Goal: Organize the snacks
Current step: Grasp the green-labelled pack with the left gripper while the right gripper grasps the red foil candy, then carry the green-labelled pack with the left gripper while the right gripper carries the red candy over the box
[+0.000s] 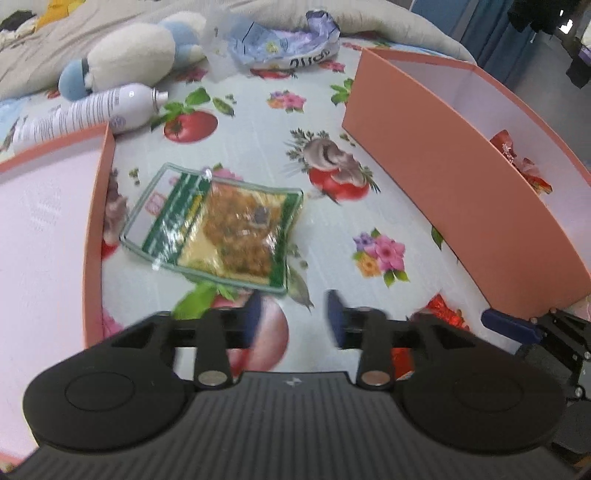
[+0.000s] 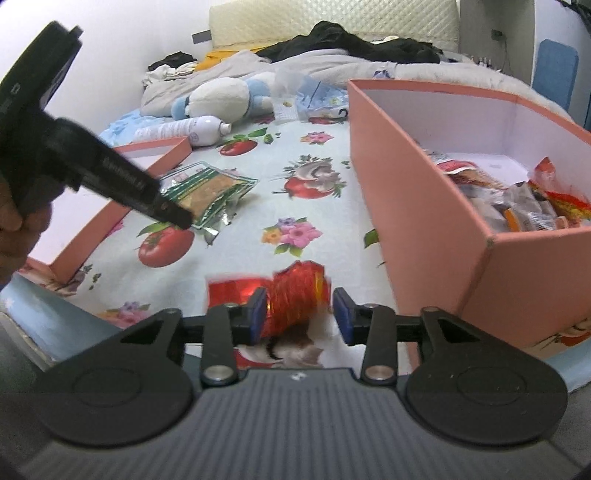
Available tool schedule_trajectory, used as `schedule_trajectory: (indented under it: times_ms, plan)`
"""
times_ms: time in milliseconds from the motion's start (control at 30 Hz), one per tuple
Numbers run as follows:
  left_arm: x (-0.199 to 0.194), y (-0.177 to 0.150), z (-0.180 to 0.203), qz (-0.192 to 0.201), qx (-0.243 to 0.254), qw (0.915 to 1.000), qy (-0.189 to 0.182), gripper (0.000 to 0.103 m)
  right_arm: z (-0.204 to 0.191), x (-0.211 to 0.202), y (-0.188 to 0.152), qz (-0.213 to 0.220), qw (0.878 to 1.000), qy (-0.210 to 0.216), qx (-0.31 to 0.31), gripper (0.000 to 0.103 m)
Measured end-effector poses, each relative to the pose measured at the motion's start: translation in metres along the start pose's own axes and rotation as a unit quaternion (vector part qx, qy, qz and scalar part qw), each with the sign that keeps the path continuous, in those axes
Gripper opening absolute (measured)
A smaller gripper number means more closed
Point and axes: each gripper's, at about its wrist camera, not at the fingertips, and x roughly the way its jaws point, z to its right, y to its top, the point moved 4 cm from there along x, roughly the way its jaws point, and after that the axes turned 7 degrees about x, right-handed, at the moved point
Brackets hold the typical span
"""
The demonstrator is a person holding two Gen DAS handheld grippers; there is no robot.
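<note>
A bed (image 2: 325, 192) is lying under a fruit-and-flower printed sheet, its quilted cream headboard (image 2: 332, 22) leaning against a white wall (image 2: 129, 33) while a grey blanket (image 2: 240, 68) is bunching behind.

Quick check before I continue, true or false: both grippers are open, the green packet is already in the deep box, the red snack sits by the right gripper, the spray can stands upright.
1. Both the left gripper and the right gripper are open. True.
2. The green packet is in the deep box. False: it lies on the patterned cloth.
3. The red snack sits between the right gripper's fingers. True.
4. The spray can stands upright. False: it lies on its side.
</note>
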Motion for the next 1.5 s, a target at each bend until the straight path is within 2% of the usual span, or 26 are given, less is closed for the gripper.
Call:
schedule_trajectory:
  times_ms: [67,133,200,333,433,633,767,833,867,900,933,967,1033,1133,1233,1500]
  plan:
    - [0.002,0.005,-0.001,0.007,0.012,0.9999,0.003,0.063,-0.002,0.002,-0.001,-0.001,1.0,0.005,-0.002,0.055]
    - [0.007,0.01,-0.002,0.012,0.02,0.9997,0.002,0.077,-0.003,0.004,-0.001,-0.001,1.0,0.004,-0.002,0.055]
    - [0.015,0.015,-0.005,0.011,0.023,0.9997,0.003,0.084,-0.004,0.006,0.0,0.001,1.0,0.005,-0.002,0.055]
    - [0.039,0.025,-0.012,0.004,0.025,0.9997,0.009,0.088,-0.004,0.011,0.001,0.014,1.0,-0.02,-0.002,0.054]
    - [0.055,0.03,-0.019,0.002,0.03,0.9992,0.028,0.088,-0.006,0.016,0.0,0.012,0.999,-0.035,-0.012,0.055]
    - [0.076,0.031,-0.029,-0.002,0.026,0.9989,0.039,0.088,-0.001,0.029,-0.003,-0.004,1.0,-0.028,0.002,0.053]
    - [0.081,0.033,-0.026,-0.013,0.041,0.9977,0.052,0.087,-0.001,0.031,-0.004,-0.001,1.0,-0.024,-0.006,0.053]
    - [0.081,0.035,-0.026,-0.018,0.036,0.9979,0.051,0.084,-0.002,0.032,-0.005,0.001,1.0,-0.022,-0.012,0.053]
    - [0.081,0.035,-0.024,-0.019,0.04,0.9977,0.052,0.083,-0.002,0.033,-0.004,0.002,1.0,-0.021,-0.014,0.048]
    - [0.081,0.036,-0.023,-0.019,0.044,0.9976,0.05,0.077,-0.002,0.033,-0.004,0.002,1.0,-0.019,-0.015,0.045]
    - [0.08,0.037,-0.021,-0.019,0.047,0.9976,0.048,0.072,-0.002,0.033,-0.004,0.001,1.0,-0.018,-0.018,0.036]
    - [0.079,0.038,-0.02,-0.022,0.047,0.9974,0.051,0.069,-0.003,0.033,-0.004,0.002,1.0,-0.018,-0.022,0.033]
    - [0.078,0.039,-0.015,-0.025,0.043,0.9972,0.055,0.056,-0.004,0.033,-0.004,0.003,0.999,-0.014,-0.031,0.027]
    - [0.075,0.038,-0.004,-0.026,0.046,0.9962,0.068,0.043,-0.004,0.032,-0.002,0.003,0.999,-0.008,-0.031,0.026]
    - [0.07,0.035,0.001,-0.023,0.039,0.9957,0.081,0.035,-0.003,0.031,-0.002,0.001,1.0,-0.001,-0.024,0.026]
    - [0.049,0.022,0.003,-0.015,-0.006,0.9971,0.075,0.027,-0.006,0.015,0.0,0.012,1.0,0.015,-0.023,0.026]
